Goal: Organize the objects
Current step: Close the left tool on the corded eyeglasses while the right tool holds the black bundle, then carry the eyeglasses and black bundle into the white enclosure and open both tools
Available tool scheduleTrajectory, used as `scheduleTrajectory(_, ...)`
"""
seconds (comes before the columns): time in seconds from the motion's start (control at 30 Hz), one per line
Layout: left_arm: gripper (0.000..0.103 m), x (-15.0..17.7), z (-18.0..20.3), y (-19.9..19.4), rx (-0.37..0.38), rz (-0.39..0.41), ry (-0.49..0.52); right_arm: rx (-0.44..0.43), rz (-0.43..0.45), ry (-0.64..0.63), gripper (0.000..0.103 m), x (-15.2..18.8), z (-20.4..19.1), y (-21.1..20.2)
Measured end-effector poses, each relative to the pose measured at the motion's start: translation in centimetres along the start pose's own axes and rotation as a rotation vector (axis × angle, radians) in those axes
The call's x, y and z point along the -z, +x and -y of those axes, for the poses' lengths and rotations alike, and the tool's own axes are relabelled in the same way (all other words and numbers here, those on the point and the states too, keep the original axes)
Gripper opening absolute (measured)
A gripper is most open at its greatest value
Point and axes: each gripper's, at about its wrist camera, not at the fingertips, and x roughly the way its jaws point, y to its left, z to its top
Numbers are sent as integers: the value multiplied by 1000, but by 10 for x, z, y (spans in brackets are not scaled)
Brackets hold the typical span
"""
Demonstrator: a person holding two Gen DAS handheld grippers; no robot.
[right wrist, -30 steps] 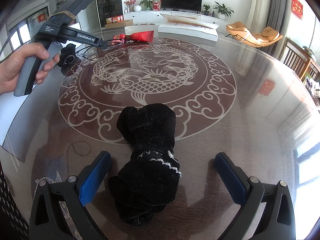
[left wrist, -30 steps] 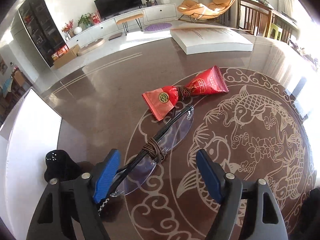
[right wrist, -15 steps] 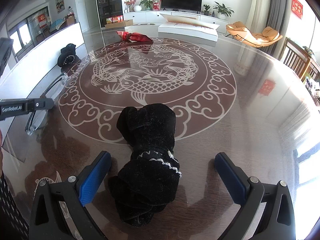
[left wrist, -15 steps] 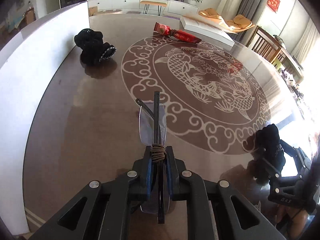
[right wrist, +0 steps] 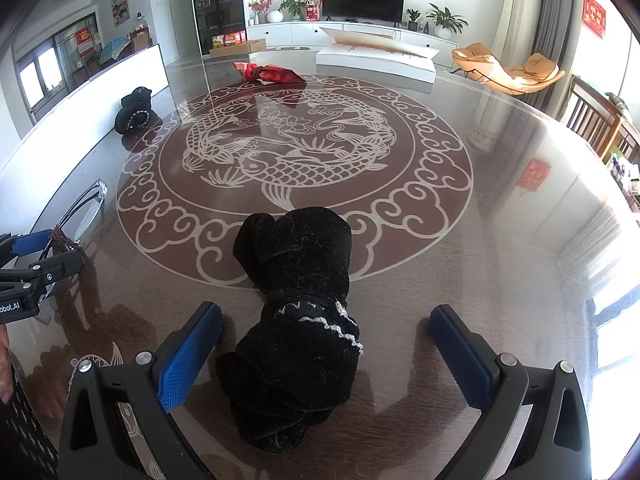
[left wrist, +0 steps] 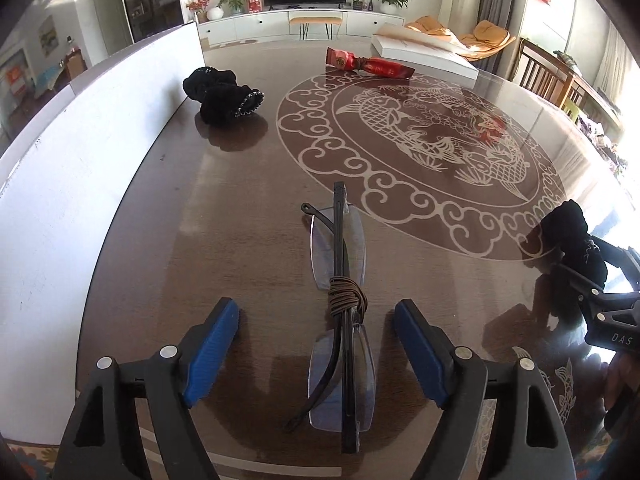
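- Half a second ago the left tongs (left wrist: 316, 352) were clamped on the folded rimless glasses bound with brown cord (left wrist: 340, 304); now their jaws are opening, and the glasses lie between them, untouched, on the near left of the glossy brown surface with a white fish medallion (right wrist: 500, 240).
- Right tongs (right wrist: 326, 354) stand apart around a black velvet pouch (right wrist: 300, 320).
- Only the right view shows the left tongs from outside.
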Motion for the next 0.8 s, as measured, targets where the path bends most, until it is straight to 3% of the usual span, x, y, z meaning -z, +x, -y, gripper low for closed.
scheduleTrajectory(0.23, 95, 0, 1, 4, -10, 2, -1, 0, 0, 0, 103, 0, 0, 0)
scheduleTrajectory(0.67, 99, -2, 0, 7, -14, 1, -9, 0, 0, 0, 103, 0, 0, 0)
scheduleTrajectory(0.7, 97, -2, 0, 6, -13, 3, -9, 0, 0, 0, 103, 0, 0, 0)
scheduleTrajectory(0.77, 72, -2, 0, 1, -7, 30, -1, 0, 0, 0, 103, 0, 0, 0)
scheduleTrajectory(0.8, 54, -2, 2, -2, 0, 41, 10, -3, 0, 2, 103, 0, 1, 0)
